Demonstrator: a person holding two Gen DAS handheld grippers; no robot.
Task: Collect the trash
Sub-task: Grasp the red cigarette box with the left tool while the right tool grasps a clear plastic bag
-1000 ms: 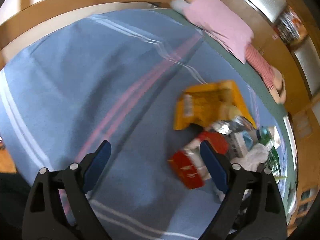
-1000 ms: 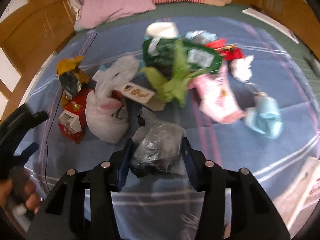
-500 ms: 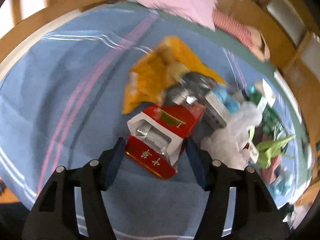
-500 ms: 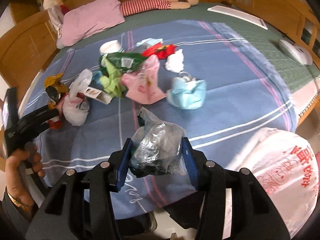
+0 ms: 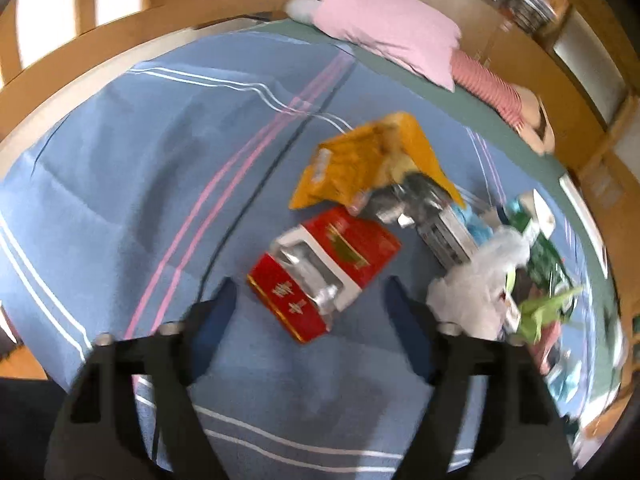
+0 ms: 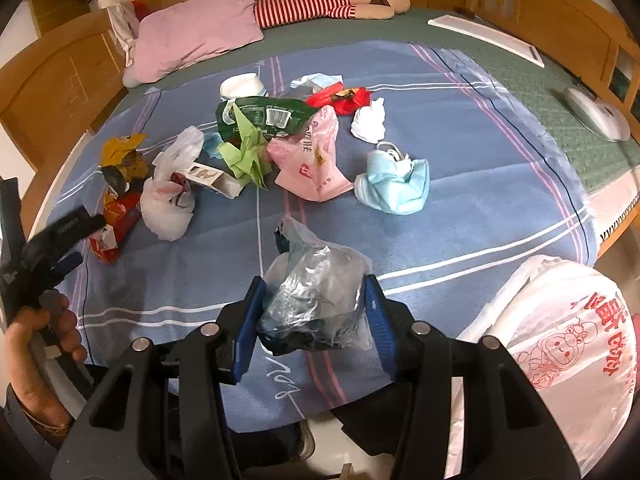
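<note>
**Red carton under the left tongs, clear bag clamped in the right**

At the far left of the right wrist view, a bare hand (image 6: 38, 334) held the black left gripper (image 5: 310, 300) over the blue striped bedspread (image 5: 132, 184). Its blue-padded jaws were opening, standing apart on either side of a torn red cardboard carton with gold lettering (image 5: 320, 268), and the pads did not touch it. The carton lay flat on the bedspread, with a crumpled yellow foil wrapper (image 5: 372, 164) just behind it and a knotted white plastic bag (image 5: 480, 284) to its right. Further right, a green wrapper (image 6: 260, 114), a pink printed plastic bag (image 6: 316, 160) and a light blue face mask (image 6: 394, 184) lay scattered across the bedspread. The right gripper (image 6: 316, 320) was clamped on a crumpled clear plastic bag with dark contents (image 6: 316, 304), lifted above the bed's near edge. At the far right stood a large white sack with red print (image 6: 560, 344).
</note>
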